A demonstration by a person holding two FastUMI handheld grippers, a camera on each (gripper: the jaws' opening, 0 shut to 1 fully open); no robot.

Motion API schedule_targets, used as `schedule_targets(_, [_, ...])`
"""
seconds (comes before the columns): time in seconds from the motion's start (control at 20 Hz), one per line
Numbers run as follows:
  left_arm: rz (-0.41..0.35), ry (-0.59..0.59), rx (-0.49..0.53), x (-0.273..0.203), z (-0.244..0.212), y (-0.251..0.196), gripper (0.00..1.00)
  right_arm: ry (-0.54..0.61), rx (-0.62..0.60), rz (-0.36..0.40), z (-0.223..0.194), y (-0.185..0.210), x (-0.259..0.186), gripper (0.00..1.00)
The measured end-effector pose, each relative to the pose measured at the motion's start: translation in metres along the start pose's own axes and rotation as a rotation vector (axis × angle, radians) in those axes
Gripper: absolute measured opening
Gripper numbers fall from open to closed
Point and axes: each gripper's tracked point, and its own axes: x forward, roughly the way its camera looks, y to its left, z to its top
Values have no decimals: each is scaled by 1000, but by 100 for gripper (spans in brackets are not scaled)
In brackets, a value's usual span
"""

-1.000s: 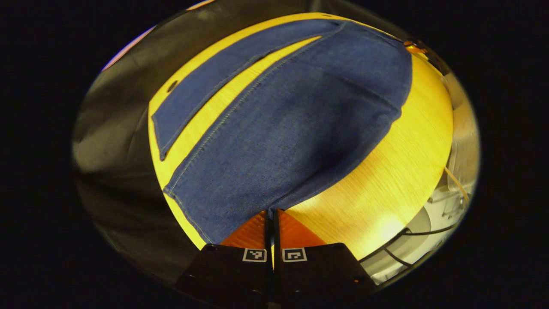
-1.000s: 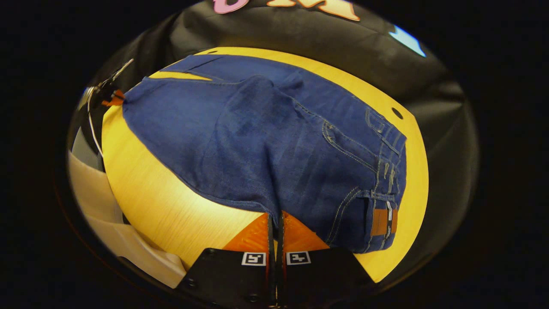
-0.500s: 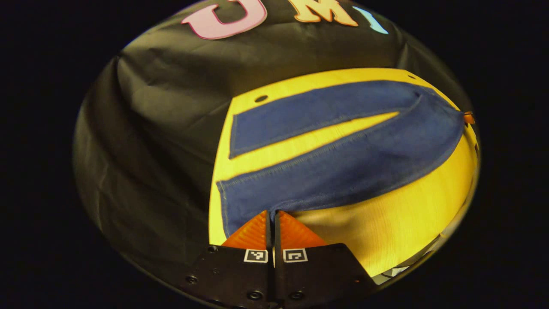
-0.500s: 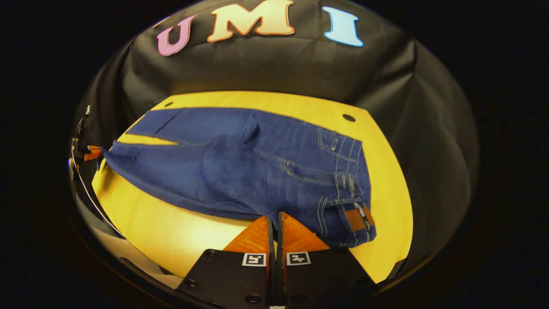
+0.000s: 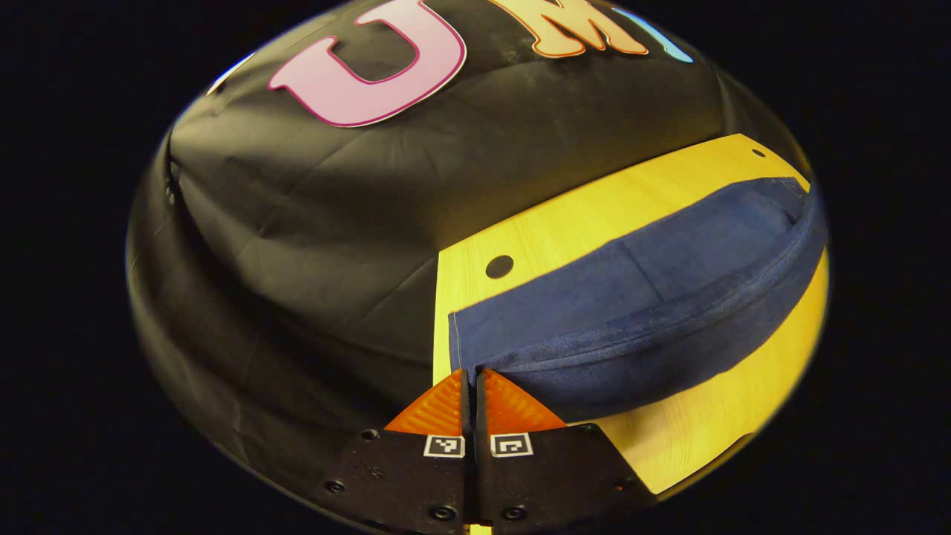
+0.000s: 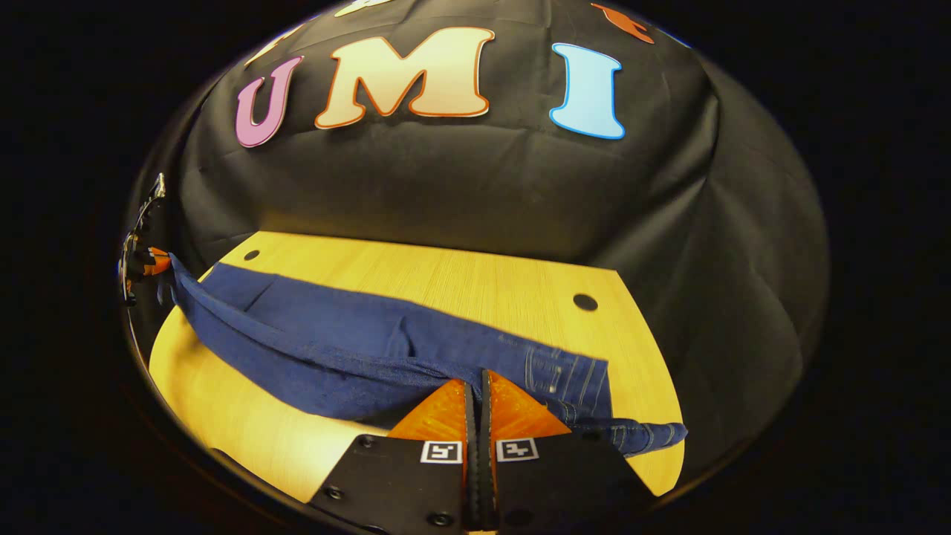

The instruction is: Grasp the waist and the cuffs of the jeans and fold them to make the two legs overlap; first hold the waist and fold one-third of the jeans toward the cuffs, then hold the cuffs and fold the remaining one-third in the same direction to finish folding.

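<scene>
Left gripper view: left gripper (image 5: 469, 371) at bottom centre, fingers pressed together, pinching jeans (image 5: 631, 312) at cuff end; denim stretches toward right of frame across table (image 5: 565, 223). Grip likely there so near leg carries over far leg.

Right gripper view: other gripper (image 6: 152, 261) at far left edge, pulling cuff taut. Right gripper (image 6: 476, 383) at bottom centre, fingers clamped on waist fabric; legs look nearly stacked.

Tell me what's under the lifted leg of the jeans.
Under the lifted leg, held by the left gripper and right gripper, lies the other leg flat on the table. How far it reaches underneath is covered.
</scene>
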Motion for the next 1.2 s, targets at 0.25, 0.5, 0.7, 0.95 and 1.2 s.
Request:
schedule_targets(0.25, [36, 65, 8, 83, 17, -19, 0, 54, 10, 9, 7, -3, 99, 3])
schedule_targets(0.5, [104, 30, -88, 111, 16, -54, 0, 163, 102, 41, -36, 0, 171, 0])
schedule_targets(0.7, [114, 19, -82, 114, 20, -55, 0, 170, 159, 72, -34, -1, 169, 14])
schedule_targets(0.95, [4, -114, -293, 93, 56, -83, 100, 117, 231, 90, -11, -31, 149, 98])
schedule_targets(1.2, [-92, -260, -481, 47, 98, -80, 95, 100, 243, 29, -14, -102, 92, 99])
